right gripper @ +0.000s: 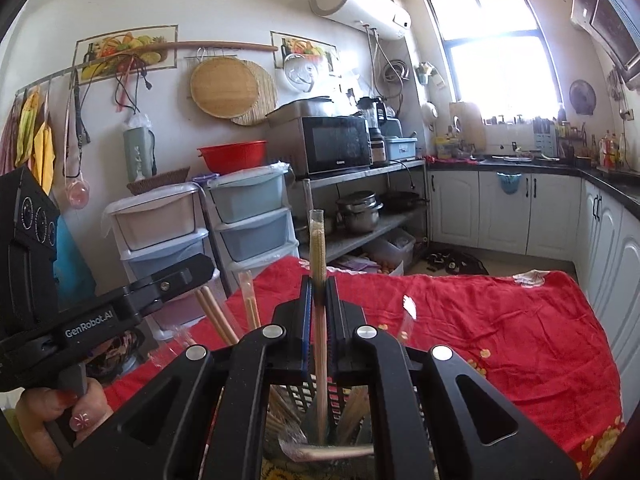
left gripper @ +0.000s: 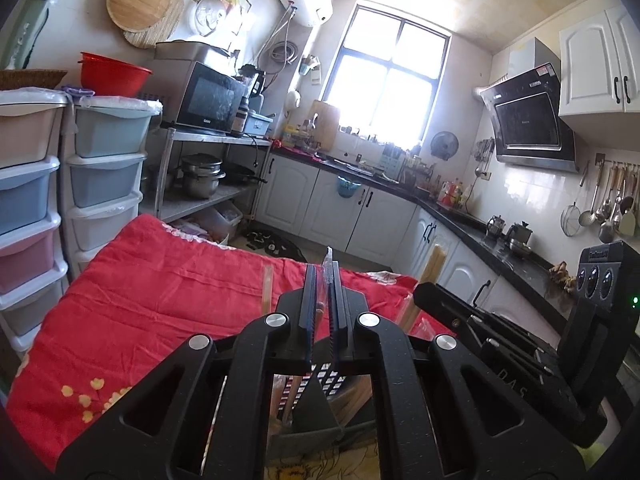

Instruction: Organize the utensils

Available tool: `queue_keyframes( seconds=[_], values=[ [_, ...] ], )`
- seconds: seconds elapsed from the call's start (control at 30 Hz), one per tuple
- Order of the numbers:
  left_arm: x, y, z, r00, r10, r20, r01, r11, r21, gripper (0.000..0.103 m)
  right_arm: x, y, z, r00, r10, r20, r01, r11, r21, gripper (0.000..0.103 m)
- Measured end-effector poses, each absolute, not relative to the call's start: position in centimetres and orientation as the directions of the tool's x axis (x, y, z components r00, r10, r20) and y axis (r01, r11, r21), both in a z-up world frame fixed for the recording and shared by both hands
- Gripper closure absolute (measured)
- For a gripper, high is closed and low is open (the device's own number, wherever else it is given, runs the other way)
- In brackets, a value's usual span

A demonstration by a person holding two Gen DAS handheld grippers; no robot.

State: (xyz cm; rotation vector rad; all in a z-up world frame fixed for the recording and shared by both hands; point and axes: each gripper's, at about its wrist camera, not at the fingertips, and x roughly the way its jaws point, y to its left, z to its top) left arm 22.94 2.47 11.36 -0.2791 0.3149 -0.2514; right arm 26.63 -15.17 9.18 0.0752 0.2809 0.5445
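Observation:
My left gripper (left gripper: 324, 280) is shut on a clear plastic-wrapped utensil (left gripper: 328, 266) that pokes up between the fingers. My right gripper (right gripper: 319, 294) is shut on a wrapped pack of wooden chopsticks (right gripper: 319, 240) held upright; its lower end reaches into a dark slotted utensil holder (right gripper: 304, 396) just below. The holder also shows in the left wrist view (left gripper: 320, 392), with several chopstick packs standing in it. The right gripper's body shows in the left wrist view (left gripper: 500, 336); the left gripper's body shows in the right wrist view (right gripper: 100, 316).
A table with a red cloth (right gripper: 500, 320) lies ahead. Plastic drawer towers (left gripper: 100, 184) stand at its left. A metal shelf with a microwave (right gripper: 336, 144) and pots, white cabinets and a dark counter (left gripper: 500, 248) surround it.

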Motion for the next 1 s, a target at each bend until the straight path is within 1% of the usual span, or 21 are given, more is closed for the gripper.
queue_keyframes(
  seconds=[0.03, 0.07, 0.1, 0.13, 0.2, 0.27, 0.3, 0.33, 0.37, 0.4, 0.47, 0.5, 0.57, 0.63, 0.7, 0.73, 0.83, 0.9, 0.93, 1.0],
  values=[
    [22.8, 2.5, 11.2, 0.918, -0.286, -0.273, 0.198, 0.930, -0.309, 0.096, 26.6, -15.3, 9.2, 0.817, 0.521, -0.246, -0.500, 0.854, 0.147, 0.095],
    [22.8, 2.7, 11.2, 0.917, -0.288, -0.276, 0.198, 0.929, -0.311, 0.090, 26.5, -15.4, 9.2, 0.817, 0.521, -0.249, -0.498, 0.854, 0.150, 0.094],
    [22.7, 2.7, 11.1, 0.916, -0.290, -0.278, 0.199, 0.929, -0.313, 0.087, 26.5, -15.5, 9.2, 0.817, 0.520, -0.251, -0.497, 0.854, 0.153, 0.090],
    [22.5, 2.8, 11.1, 0.916, -0.289, -0.280, 0.197, 0.929, -0.313, 0.082, 26.4, -15.7, 9.2, 0.817, 0.519, -0.253, -0.495, 0.855, 0.154, 0.090],
    [22.4, 2.9, 11.2, 0.916, -0.285, -0.282, 0.194, 0.931, -0.311, 0.077, 26.1, -16.0, 9.3, 0.816, 0.518, -0.256, -0.494, 0.855, 0.157, 0.087],
    [22.1, 3.1, 11.3, 0.917, -0.283, -0.283, 0.191, 0.931, -0.311, 0.069, 25.8, -16.3, 9.4, 0.819, 0.513, -0.255, -0.489, 0.858, 0.156, 0.085],
    [21.9, 3.2, 11.4, 0.917, -0.283, -0.281, 0.191, 0.930, -0.315, 0.068, 25.6, -16.5, 9.5, 0.822, 0.507, -0.257, -0.484, 0.862, 0.152, 0.082],
    [21.7, 3.3, 11.5, 0.917, -0.284, -0.279, 0.191, 0.928, -0.319, 0.063, 25.3, -16.7, 9.6, 0.823, 0.506, -0.258, -0.483, 0.863, 0.150, 0.081],
    [21.4, 3.5, 11.8, 0.919, -0.287, -0.272, 0.193, 0.926, -0.325, 0.057, 25.0, -16.9, 9.7, 0.825, 0.504, -0.256, -0.482, 0.864, 0.147, 0.077],
    [21.0, 3.6, 12.0, 0.920, -0.290, -0.264, 0.196, 0.923, -0.330, 0.054, 24.7, -17.0, 9.8, 0.828, 0.499, -0.255, -0.478, 0.867, 0.142, 0.074],
    [20.4, 3.9, 12.3, 0.923, -0.290, -0.254, 0.198, 0.921, -0.335, 0.042, 24.1, -17.3, 9.9, 0.836, 0.486, -0.255, -0.470, 0.874, 0.125, 0.072],
    [20.1, 4.0, 12.5, 0.924, -0.289, -0.251, 0.196, 0.920, -0.338, 0.038, 23.6, -17.4, 9.9, 0.840, 0.479, -0.254, -0.466, 0.877, 0.114, 0.069],
    [19.5, 4.4, 12.7, 0.923, -0.294, -0.247, 0.197, 0.914, -0.353, 0.021, 22.9, -17.6, 10.0, 0.846, 0.469, -0.252, -0.460, 0.882, 0.100, 0.063],
    [19.0, 4.7, 12.8, 0.921, -0.304, -0.242, 0.201, 0.906, -0.372, 0.010, 22.1, -17.9, 10.1, 0.851, 0.461, -0.251, -0.454, 0.887, 0.087, 0.058],
    [18.5, 5.0, 12.8, 0.920, -0.305, -0.244, 0.199, 0.903, -0.380, 0.010, 21.4, -18.3, 10.0, 0.856, 0.454, -0.247, -0.448, 0.890, 0.083, 0.049],
    [18.3, 5.0, 12.7, 0.920, -0.304, -0.249, 0.196, 0.904, -0.381, 0.010, 21.1, -18.5, 10.0, 0.860, 0.448, -0.245, -0.442, 0.893, 0.082, 0.047],
    [17.4, 5.3, 12.4, 0.920, -0.292, -0.261, 0.179, 0.907, -0.381, 0.010, 20.0, -18.9, 10.0, 0.866, 0.440, -0.238, -0.436, 0.897, 0.075, 0.038],
    [16.9, 5.3, 12.2, 0.920, -0.288, -0.266, 0.175, 0.909, -0.379, 0.010, 19.3, -19.1, 9.8, 0.873, 0.429, -0.233, -0.426, 0.902, 0.066, 0.030],
    [16.6, 5.4, 12.1, 0.919, -0.287, -0.269, 0.173, 0.909, -0.379, 0.010, 19.0, -19.2, 9.8, 0.874, 0.427, -0.231, -0.424, 0.903, 0.066, 0.028],
    [16.0, 5.2, 11.8, 0.919, -0.277, -0.282, 0.163, 0.915, -0.368, 0.010, 18.3, -19.5, 9.7, 0.876, 0.427, -0.225, -0.423, 0.903, 0.069, 0.022]
  ],
)
